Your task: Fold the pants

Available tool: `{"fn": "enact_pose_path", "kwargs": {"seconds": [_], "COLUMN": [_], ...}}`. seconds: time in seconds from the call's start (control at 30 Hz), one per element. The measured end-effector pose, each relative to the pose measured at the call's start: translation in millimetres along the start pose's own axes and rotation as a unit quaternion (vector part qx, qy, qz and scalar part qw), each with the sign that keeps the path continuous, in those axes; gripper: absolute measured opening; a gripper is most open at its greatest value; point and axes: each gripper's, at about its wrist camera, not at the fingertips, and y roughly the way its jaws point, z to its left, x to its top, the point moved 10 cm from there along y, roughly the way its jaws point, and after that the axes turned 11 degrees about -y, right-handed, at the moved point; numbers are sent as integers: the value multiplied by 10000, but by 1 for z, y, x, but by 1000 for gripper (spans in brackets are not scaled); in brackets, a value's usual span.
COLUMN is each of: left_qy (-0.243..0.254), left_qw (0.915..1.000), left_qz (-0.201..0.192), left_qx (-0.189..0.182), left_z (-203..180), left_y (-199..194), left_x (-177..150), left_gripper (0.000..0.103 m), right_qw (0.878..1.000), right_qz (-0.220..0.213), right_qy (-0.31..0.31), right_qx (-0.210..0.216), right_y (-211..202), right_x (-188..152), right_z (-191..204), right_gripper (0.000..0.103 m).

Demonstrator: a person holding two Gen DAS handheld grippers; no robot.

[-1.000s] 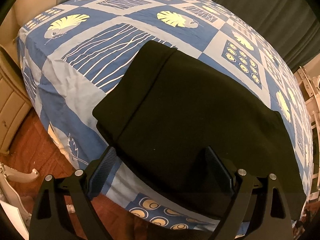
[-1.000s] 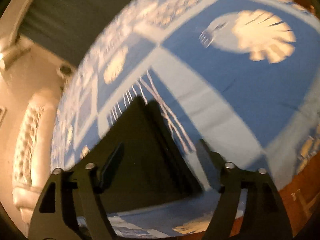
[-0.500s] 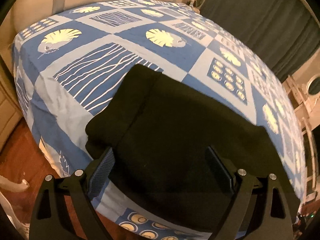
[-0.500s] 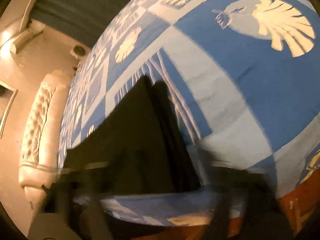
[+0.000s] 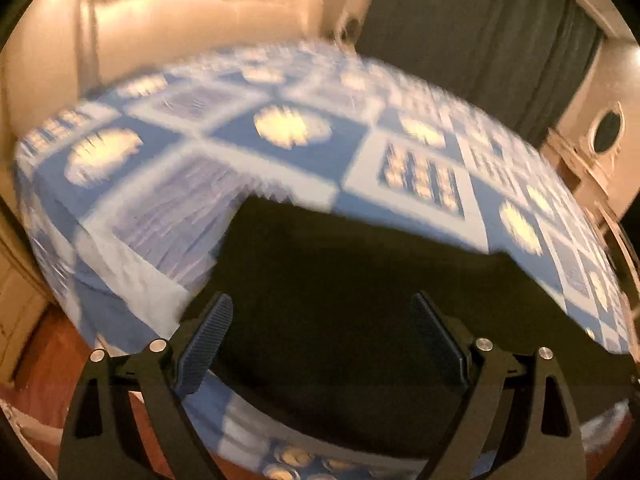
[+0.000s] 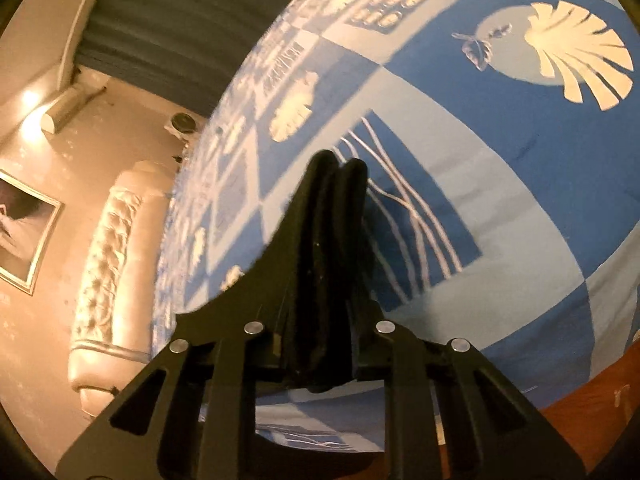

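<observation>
The black pants [image 5: 360, 292] lie folded flat on the blue patterned bedspread [image 5: 288, 128], near the bed's front edge. My left gripper [image 5: 320, 340] is open and empty, its fingers spread just above the near part of the pants. In the right wrist view my right gripper [image 6: 336, 168] is shut, its two fingers pressed together with nothing between them, over the bedspread [image 6: 500, 152]. The closed fingers and gripper body hide the pants in that view. The left wrist view is motion-blurred.
A cream tufted headboard [image 5: 192, 8] stands at the far end of the bed, also in the right wrist view [image 6: 116, 260]. Dark grey curtains [image 5: 480, 32] hang behind. Wooden floor [image 5: 40, 360] runs along the bed's near edge. A framed picture [image 6: 24, 232] hangs on the wall.
My right gripper went from open to shut, empty. My left gripper stayed open and moved, tilting its view up toward the headboard and blurring it.
</observation>
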Motion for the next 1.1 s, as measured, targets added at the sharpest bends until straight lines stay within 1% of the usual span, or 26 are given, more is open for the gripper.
{"fn": "enact_pose_path", "kwargs": {"seconds": [0.03, 0.1, 0.17, 0.23, 0.27, 0.37, 0.4, 0.47, 0.5, 0.53, 0.6, 0.7, 0.77, 0.9, 1.1], "left_qy": [-92, -188, 157, 478, 512, 287, 308, 515, 542, 521, 512, 493, 521, 571, 596], "left_qw": [9993, 9967, 9983, 9965, 9960, 9949, 9945, 9938, 9940, 9946, 9946, 9942, 9939, 9937, 9937], "left_qz": [356, 788, 560, 656, 710, 966, 998, 968, 934, 888, 895, 954, 968, 965, 946], "left_qx": [-6, 100, 71, 181, 194, 106, 101, 159, 162, 134, 112, 110, 109, 84, 69], "left_z": [3, 11, 6, 4, 3, 4, 5, 3, 1, 2, 2, 1, 1, 1, 1], "left_y": [13, 34, 34, 37, 37, 38, 37, 36, 35, 34, 37, 39, 39, 38, 38], "left_x": [-11, -29, -31, -36, -36, -35, -36, -40, -42, -43, -40, -38, -38, -39, -40], "left_gripper": [89, 89, 92, 93, 94, 97, 97, 97, 97, 97, 97, 97, 97, 97, 97], "right_qw": [10000, 9997, 9992, 9982, 9977, 9949, 9937, 9905, 9888, 9863, 9831, 9770, 9743, 9701, 9589], "right_qz": [-56, -163, -240, -309, -334, -382, -389, -374, -362, -330, -262, -82, 54, 340, 788], "right_qy": [2, -5, -70, -270, -342, -637, -731, -967, -1097, -1243, -1386, -1657, -1807, -2062, -2672], "right_qx": [60, 193, 315, 429, 480, 686, 750, 899, 948, 1036, 1164, 1340, 1343, 1235, 546], "right_y": [-3, -7, -9, -11, -10, -8, -7, -2, 0, 6, 12, 33, 48, 79, 133], "right_x": [2, 6, 8, 12, 13, 15, 16, 15, 13, 10, 3, -12, -24, -49, -95], "right_z": [6, 22, 42, 69, 81, 128, 142, 176, 191, 212, 236, 277, 296, 317, 326], "right_gripper": [19, 19, 19, 19, 19, 19, 19, 19, 19, 19, 19, 19, 19, 19, 19]}}
